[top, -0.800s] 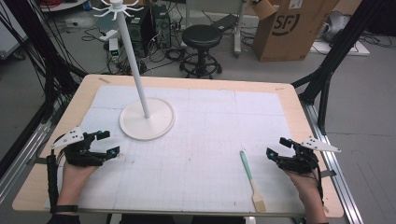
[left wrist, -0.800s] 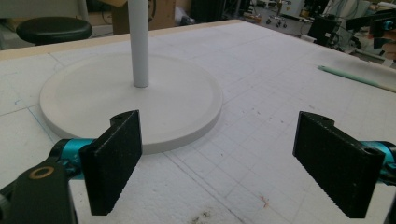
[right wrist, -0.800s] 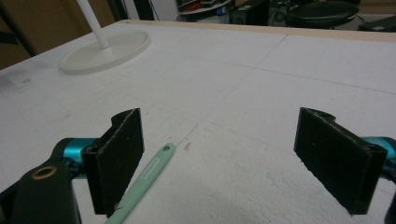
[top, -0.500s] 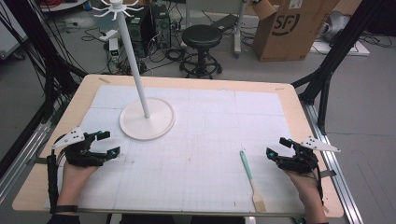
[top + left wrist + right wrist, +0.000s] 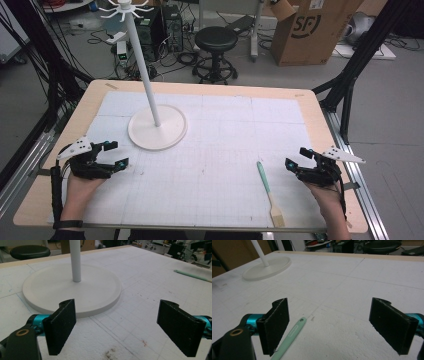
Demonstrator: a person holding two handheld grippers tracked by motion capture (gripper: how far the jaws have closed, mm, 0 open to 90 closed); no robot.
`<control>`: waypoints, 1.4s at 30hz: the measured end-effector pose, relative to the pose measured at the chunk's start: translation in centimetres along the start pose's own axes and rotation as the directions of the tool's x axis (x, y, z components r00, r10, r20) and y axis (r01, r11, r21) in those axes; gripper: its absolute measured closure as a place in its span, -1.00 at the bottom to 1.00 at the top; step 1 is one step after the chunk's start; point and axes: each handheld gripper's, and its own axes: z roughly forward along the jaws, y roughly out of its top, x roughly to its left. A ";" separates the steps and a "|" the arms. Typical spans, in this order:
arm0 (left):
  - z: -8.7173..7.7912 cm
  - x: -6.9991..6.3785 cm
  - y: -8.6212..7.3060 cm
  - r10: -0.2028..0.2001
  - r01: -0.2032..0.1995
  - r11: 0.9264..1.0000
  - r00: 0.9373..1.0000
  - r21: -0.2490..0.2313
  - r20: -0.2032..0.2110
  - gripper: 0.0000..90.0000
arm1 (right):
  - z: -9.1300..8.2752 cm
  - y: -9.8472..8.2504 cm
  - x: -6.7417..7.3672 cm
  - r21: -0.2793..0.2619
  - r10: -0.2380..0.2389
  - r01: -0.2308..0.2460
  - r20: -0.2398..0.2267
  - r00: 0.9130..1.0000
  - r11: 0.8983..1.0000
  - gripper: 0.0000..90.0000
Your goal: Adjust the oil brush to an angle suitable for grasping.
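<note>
A white stand (image 5: 157, 129) with a round base and a tall pole topped with hooks rises at the table's back left; its base (image 5: 72, 287) lies just ahead of my left gripper (image 5: 123, 328). A mint-handled brush (image 5: 267, 188) with a wooden tip lies on the white mat at front right. Its handle (image 5: 289, 338) runs beside the left jaw of my right gripper (image 5: 335, 327). My left gripper (image 5: 113, 156) rests at the front left, open and empty. My right gripper (image 5: 296, 159) sits at the front right, open and empty, a little right of the brush.
A white gridded mat (image 5: 220, 150) covers most of the wooden table (image 5: 320, 107). Behind the table stand a black stool (image 5: 216, 42), a cardboard box (image 5: 312, 30) and computer gear on the floor. Metal rails (image 5: 362, 185) run along both table sides.
</note>
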 end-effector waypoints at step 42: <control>-0.3 0.1 0.0 -0.001 0.001 1.000 1.000 -0.027 -0.001 -0.64 | -0.9 -2.9 7.5 0.177 -0.039 0.040 -0.008 0.999 0.983 -0.35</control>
